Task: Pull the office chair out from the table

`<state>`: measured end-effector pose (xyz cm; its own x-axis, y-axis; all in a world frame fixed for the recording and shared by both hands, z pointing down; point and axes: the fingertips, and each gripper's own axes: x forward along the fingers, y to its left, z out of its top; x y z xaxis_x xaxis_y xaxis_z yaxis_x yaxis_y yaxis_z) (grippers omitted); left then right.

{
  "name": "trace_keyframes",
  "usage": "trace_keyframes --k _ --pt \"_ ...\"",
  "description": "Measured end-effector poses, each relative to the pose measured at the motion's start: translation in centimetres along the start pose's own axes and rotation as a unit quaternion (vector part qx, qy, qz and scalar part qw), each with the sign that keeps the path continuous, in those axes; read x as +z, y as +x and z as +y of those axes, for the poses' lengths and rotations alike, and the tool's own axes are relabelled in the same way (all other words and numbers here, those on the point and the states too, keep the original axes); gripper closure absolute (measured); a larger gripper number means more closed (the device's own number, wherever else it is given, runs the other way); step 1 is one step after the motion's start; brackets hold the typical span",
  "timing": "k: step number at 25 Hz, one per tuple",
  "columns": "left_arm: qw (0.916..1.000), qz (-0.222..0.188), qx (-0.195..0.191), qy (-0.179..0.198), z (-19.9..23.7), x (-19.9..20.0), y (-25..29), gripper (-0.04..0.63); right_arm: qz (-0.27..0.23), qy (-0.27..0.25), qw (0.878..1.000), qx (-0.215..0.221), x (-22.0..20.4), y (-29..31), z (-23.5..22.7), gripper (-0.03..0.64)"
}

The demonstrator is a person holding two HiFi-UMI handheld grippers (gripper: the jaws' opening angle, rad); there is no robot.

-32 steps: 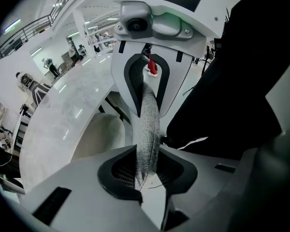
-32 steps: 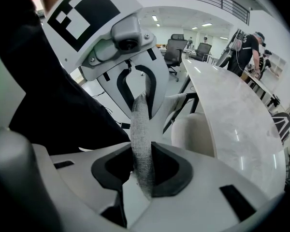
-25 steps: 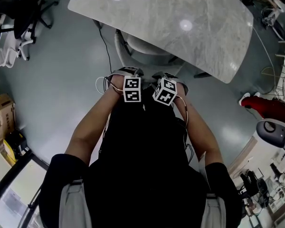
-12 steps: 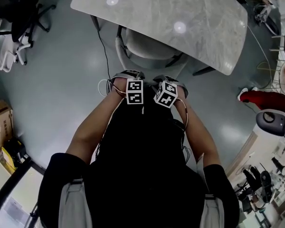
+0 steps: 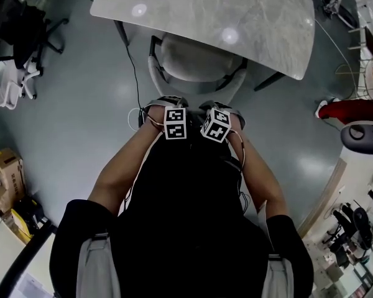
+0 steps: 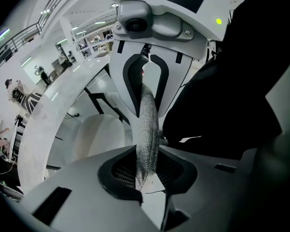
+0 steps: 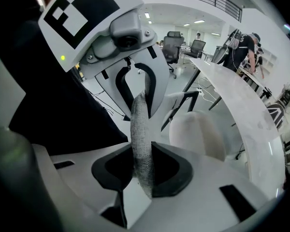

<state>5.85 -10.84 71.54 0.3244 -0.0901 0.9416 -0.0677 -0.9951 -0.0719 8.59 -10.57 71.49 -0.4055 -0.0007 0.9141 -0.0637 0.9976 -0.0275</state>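
The office chair [image 5: 196, 58] stands between the person and the marble-topped table [image 5: 248, 17]. Its pale seat [image 5: 193, 61] shows just clear of the table's near edge, the far part of the seat is tucked beneath the top, and a dark armrest [image 5: 153, 58] shows on either side. Both grippers point steeply down, side by side, at the top of the chair's backrest [image 6: 147, 129]. From the head view that backrest is mostly hidden behind the person's dark clothing and forearms. The left gripper [image 6: 145, 174] is clenched on the backrest's grey mesh edge, which runs as a narrow strip up from between its jaws towards the other gripper. The right gripper [image 7: 142, 170] grips the same mesh edge [image 7: 140, 139] in the same way, its pads pressing on both sides. The two marker cubes [image 5: 175, 122] sit close together above the person's wrists. A thin dark cable [image 5: 134, 64] trails across the glossy grey floor [image 5: 81, 117] beside the chair. Black office chairs [image 5: 25, 23] stand well apart at the far left, and a cardboard box [image 5: 6, 179] lies near the left edge
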Motion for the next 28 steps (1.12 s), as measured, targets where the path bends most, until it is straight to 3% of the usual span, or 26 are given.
trace_keyframes --k 15,28 --pt "0.9998 0.009 -0.002 0.018 -8.5 -2.0 -1.2 0.512 -0.007 -0.009 1.0 -0.004 1.0 0.6 8.8 0.515" --pt "0.9993 0.014 -0.01 0.032 -17.3 -4.4 -2.7 0.512 -0.014 0.018 1.0 -0.015 2.5 1.4 18.2 0.515"
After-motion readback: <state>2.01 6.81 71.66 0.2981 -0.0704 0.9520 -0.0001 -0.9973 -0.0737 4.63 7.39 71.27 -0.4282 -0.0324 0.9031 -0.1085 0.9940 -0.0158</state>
